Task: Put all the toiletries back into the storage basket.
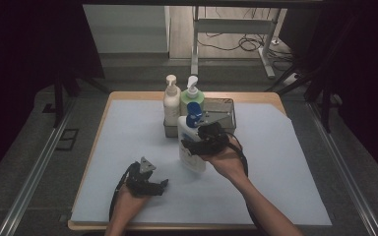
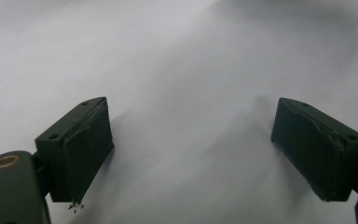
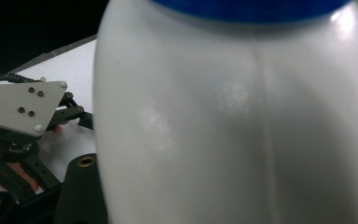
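**Blue-capped pump bottle gripped near the metal tray**

The right gripper (image 1: 193,143) is clamped around the white plastic pump bottle with the blue pump head (image 1: 191,142), grasping its body from the right side. The bottle stands roughly upright near the middle of the pale blue sheet (image 1: 285,167) that covers the wooden table (image 1: 109,98), just in front of the grey metal tray (image 1: 226,105). In the right gripper view the bottle's white wall (image 3: 233,121) sits right against the camera, its blue collar at the top edge.

In the far left part of the tray stand a cream-coloured pump bottle (image 1: 171,101) and a green pump bottle with a white pump (image 1: 193,96), side by side and just behind the held bottle.

The left gripper (image 1: 150,183) rests low on the sheet at the near left, well apart from the bottles. Its jaws stand wide and released, with bare sheet between the pads (image 2: 86,154).
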Tool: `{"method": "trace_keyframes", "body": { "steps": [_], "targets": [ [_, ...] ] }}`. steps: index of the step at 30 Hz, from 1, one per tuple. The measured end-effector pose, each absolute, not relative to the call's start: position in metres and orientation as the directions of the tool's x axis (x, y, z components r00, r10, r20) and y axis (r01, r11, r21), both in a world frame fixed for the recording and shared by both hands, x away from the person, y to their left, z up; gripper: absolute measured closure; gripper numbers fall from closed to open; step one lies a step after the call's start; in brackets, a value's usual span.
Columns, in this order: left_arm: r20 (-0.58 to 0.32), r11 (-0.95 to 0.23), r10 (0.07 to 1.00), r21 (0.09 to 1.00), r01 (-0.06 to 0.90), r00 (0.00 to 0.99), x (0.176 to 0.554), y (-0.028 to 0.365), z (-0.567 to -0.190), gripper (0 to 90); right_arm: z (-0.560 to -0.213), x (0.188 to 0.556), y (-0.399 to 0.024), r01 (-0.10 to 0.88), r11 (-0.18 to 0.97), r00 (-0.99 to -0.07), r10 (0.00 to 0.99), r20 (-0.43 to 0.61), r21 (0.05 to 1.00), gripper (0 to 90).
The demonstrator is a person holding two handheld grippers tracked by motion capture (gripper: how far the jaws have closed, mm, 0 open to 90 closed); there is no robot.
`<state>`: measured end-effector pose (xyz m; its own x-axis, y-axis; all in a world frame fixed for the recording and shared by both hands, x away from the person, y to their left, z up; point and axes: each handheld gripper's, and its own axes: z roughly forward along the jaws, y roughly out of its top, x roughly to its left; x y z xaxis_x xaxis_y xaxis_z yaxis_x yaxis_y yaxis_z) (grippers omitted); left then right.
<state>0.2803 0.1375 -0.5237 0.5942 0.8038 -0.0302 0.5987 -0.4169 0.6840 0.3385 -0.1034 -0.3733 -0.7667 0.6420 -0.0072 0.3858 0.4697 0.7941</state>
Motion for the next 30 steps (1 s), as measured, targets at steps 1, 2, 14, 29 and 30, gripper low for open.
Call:
{"method": "trace_keyframes", "body": {
  "steps": [1,2,14,29,30],
  "targets": [
    [-0.03,-0.418,0.803,0.683,0.599,0.595,0.28,0.138,-0.524,12.1,-0.371,0.338,-0.107,0.39,0.466,-0.764,0.645,-0.003,0.794,39.7],
    [-0.032,-0.416,0.804,0.683,0.6,0.594,0.28,0.137,-0.524,12.1,-0.369,0.339,-0.11,0.392,0.464,-0.763,0.647,-0.002,0.794,39.7],
    [-0.029,-0.42,0.802,0.682,0.598,0.597,0.28,0.138,-0.524,12.1,-0.35,0.342,-0.147,0.42,0.437,-0.719,0.695,-0.002,0.795,39.7],
    [-0.031,-0.418,0.802,0.683,0.598,0.596,0.28,0.138,-0.524,12.1,-0.338,0.35,-0.179,0.444,0.416,-0.67,0.742,-0.015,0.794,39.8],
    [-0.031,-0.418,0.802,0.683,0.598,0.596,0.28,0.138,-0.524,12.1,-0.337,0.352,-0.181,0.444,0.415,-0.666,0.746,-0.017,0.794,39.8]
  ]
}}
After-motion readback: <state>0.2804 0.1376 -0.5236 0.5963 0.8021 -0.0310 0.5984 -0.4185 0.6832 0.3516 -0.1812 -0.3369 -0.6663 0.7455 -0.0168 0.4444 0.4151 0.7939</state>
